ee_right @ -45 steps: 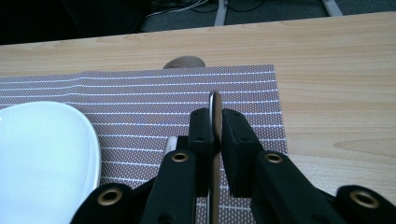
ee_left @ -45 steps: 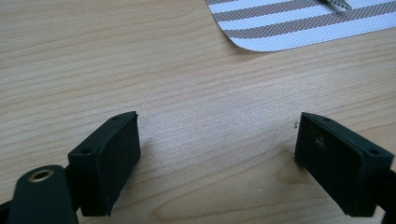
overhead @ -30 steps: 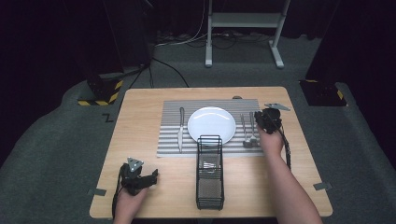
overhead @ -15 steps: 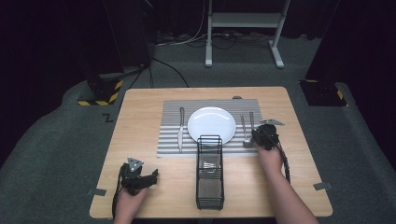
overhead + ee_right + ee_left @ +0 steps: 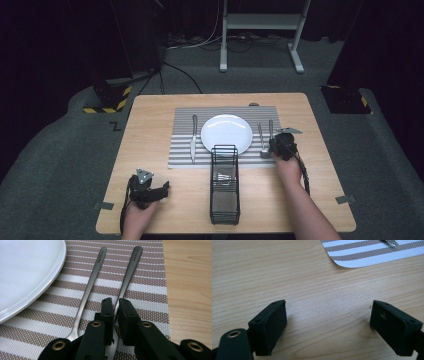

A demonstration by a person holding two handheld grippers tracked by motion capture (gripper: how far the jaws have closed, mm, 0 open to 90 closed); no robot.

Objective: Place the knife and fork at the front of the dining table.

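Observation:
A striped placemat [image 5: 182, 150] holds a white plate [image 5: 226, 134], a knife [image 5: 193, 137] on its left and two metal utensils on its right. My right gripper [image 5: 275, 146] sits low at the mat's right edge. In the right gripper view it [image 5: 115, 302] is shut on the outer utensil's handle [image 5: 130, 272], whose head is hidden under the jaws. The inner utensil [image 5: 87, 290] lies loose beside the plate [image 5: 25, 270]. My left gripper [image 5: 162, 189] rests on bare wood at the front left, open [image 5: 328, 311] with nothing between its jaws.
A black wire basket [image 5: 224, 185] with some cutlery inside stands lengthwise at the table's front centre, between my two hands. A corner of the placemat [image 5: 367, 252] lies ahead of the left gripper. Dark floor, cables and a stand's legs [image 5: 260, 30] lie beyond the table.
My right gripper has moved toward the near side and slightly left along the mat's right edge, coming down over the outer utensil. The left gripper has stayed put.

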